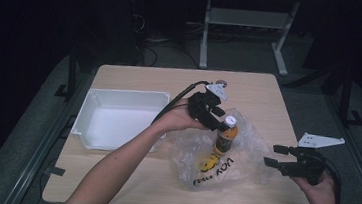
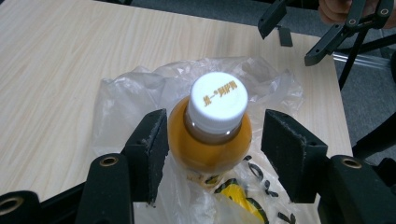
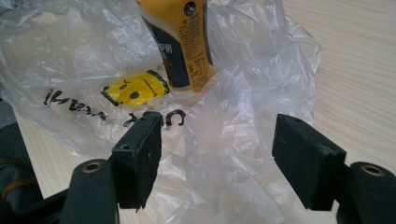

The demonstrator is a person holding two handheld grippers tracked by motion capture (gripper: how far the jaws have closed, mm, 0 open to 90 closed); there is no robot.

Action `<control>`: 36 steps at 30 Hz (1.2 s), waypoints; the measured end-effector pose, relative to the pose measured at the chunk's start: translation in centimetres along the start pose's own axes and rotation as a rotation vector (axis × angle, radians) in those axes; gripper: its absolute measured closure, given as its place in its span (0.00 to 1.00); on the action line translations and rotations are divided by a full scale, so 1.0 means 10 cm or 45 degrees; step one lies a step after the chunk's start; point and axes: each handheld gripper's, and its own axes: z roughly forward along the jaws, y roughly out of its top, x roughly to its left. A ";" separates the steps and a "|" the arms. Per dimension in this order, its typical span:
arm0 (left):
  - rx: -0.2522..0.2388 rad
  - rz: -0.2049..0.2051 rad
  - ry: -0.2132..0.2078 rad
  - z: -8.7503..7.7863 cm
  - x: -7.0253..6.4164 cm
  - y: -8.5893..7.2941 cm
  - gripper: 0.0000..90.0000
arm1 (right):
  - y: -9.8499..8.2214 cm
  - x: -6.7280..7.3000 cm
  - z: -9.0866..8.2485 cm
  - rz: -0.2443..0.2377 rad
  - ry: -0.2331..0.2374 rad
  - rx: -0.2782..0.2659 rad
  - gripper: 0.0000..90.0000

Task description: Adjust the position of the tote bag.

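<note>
An orange drink bottle (image 1: 226,137) with a white cap stands upright on a crumpled clear plastic bag (image 1: 246,161) printed with a yellow smiley face (image 3: 135,88) and black letters. My left gripper (image 1: 218,123) reaches its neck from the left. In the left gripper view the bottle (image 2: 210,140) sits between the jaws: the left pad is at its shoulder, and a gap shows at the right pad. My left gripper (image 2: 215,149) is open. My right gripper (image 1: 270,155) hovers open at the bag's right edge. In the right gripper view, my right gripper (image 3: 217,149) has loose bag film (image 3: 233,140) under it and the bottle (image 3: 180,42) beyond.
A white rectangular tray (image 1: 119,95) lies on the left part of the light wooden table (image 1: 250,88). The table's right edge runs close to my right hand. Metal frame legs stand on the floor beyond the far edge.
</note>
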 end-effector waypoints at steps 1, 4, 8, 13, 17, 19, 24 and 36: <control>0.003 0.007 -0.003 0.01 0.01 0.01 0.46 | 0.00 0.00 0.00 -0.001 -0.001 0.001 0.36; 0.010 0.008 -0.013 0.04 0.00 0.04 0.46 | 0.00 0.00 -0.01 -0.001 -0.003 -0.001 0.36; 0.014 0.018 -0.023 0.10 0.01 0.06 0.49 | 0.00 0.00 -0.02 -0.001 -0.002 -0.012 0.35; 0.034 0.015 -0.030 0.14 0.04 0.05 0.53 | 0.00 -0.01 -0.02 -0.003 0.000 -0.016 0.35; 0.053 0.018 -0.026 0.15 0.05 0.06 0.55 | 0.00 -0.01 -0.02 -0.002 0.001 -0.017 0.35; 0.055 0.019 -0.023 0.15 0.06 0.06 0.56 | 0.00 -0.01 -0.02 -0.001 0.001 -0.016 0.35; 0.080 0.029 -0.034 0.16 0.05 0.09 0.57 | 0.00 -0.01 -0.01 -0.002 0.001 -0.016 0.35; 0.147 0.071 -0.032 0.17 0.04 0.19 0.61 | 0.01 0.00 -0.02 -0.006 0.001 -0.025 0.34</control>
